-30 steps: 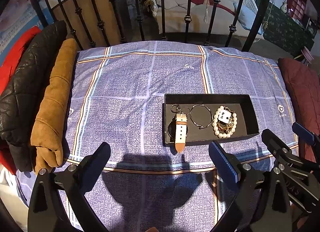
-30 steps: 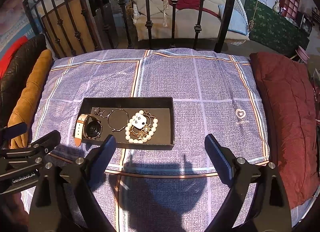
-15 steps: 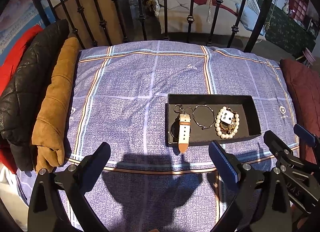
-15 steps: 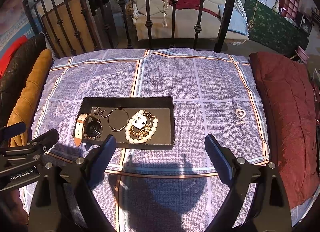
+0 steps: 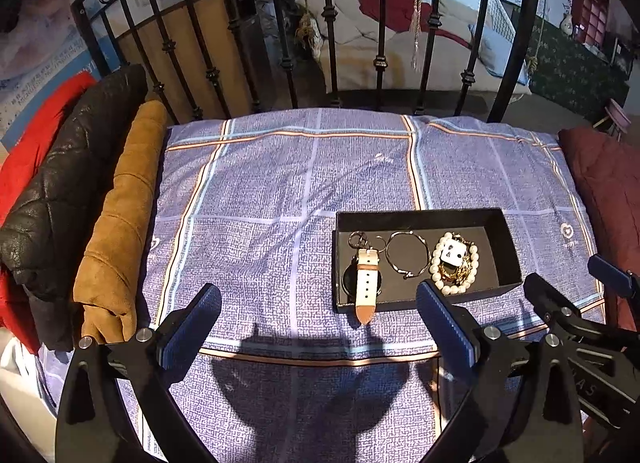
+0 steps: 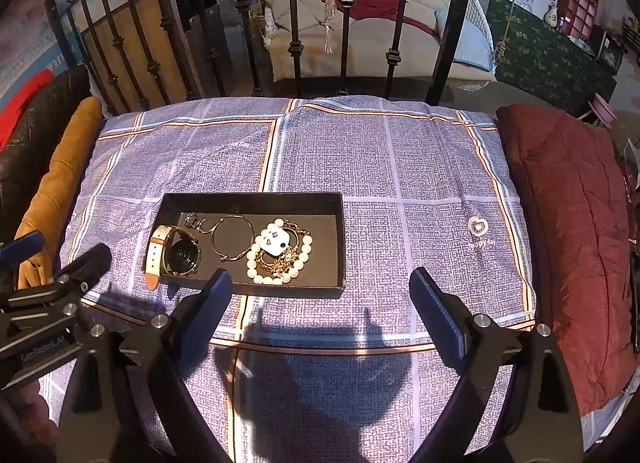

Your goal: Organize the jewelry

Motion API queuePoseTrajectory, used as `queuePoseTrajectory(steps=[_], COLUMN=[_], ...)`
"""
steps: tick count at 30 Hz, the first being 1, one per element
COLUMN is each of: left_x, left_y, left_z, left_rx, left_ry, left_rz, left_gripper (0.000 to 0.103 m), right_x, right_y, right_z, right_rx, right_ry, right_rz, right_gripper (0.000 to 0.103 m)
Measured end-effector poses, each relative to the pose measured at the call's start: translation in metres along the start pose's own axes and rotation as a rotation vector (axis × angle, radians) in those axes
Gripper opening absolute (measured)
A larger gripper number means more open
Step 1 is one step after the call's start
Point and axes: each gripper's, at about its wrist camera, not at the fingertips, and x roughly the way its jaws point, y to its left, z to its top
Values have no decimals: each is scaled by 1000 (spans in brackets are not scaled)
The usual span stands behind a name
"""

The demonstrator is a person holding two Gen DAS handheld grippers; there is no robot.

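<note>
A black open box (image 5: pixel 505 223) (image 6: pixel 256 199) lies on the blue checked cloth. It holds a watch (image 5: pixel 366 281) (image 6: pixel 182 255) with a pale strap hanging over the near rim, a thin wire bangle (image 5: pixel 407 253) (image 6: pixel 233 237), and a pearl bracelet (image 5: pixel 454 263) (image 6: pixel 278 251) with gold chain and a white earring card. My left gripper (image 5: pixel 318 317) is open and empty, near and left of the box. My right gripper (image 6: pixel 322 303) is open and empty, just in front of the box's near right part.
A tan cushion (image 5: pixel 120 219) and a black quilted jacket (image 5: pixel 60 183) lie along the left edge. A dark red cushion (image 6: pixel 568 231) lies on the right. A black iron railing (image 5: pixel 380 63) stands behind the cloth.
The left wrist view has shifted slightly, so the box sits a little further right and lower in it. The right gripper has stayed put. Both stay open.
</note>
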Motion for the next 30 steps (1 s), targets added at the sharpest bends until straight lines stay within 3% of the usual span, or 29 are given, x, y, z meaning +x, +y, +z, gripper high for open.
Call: queuePoseTrajectory(steps=[2,5,30], left_x=[-2,4,8], left_y=[-2,-1,5], left_z=[2,7,4], left_rx=[14,3,-16], left_ry=[-4,62,92], left_rz=[-11,-4,-13], left_gripper=[96,96,96], right_x=[0,0,0], right_y=[0,-1,0], right_z=[0,0,1], right_rx=[-1,2,6], right_ry=[2,-1,-4], right_rz=[-1,-1,7], right_gripper=[89,89,89])
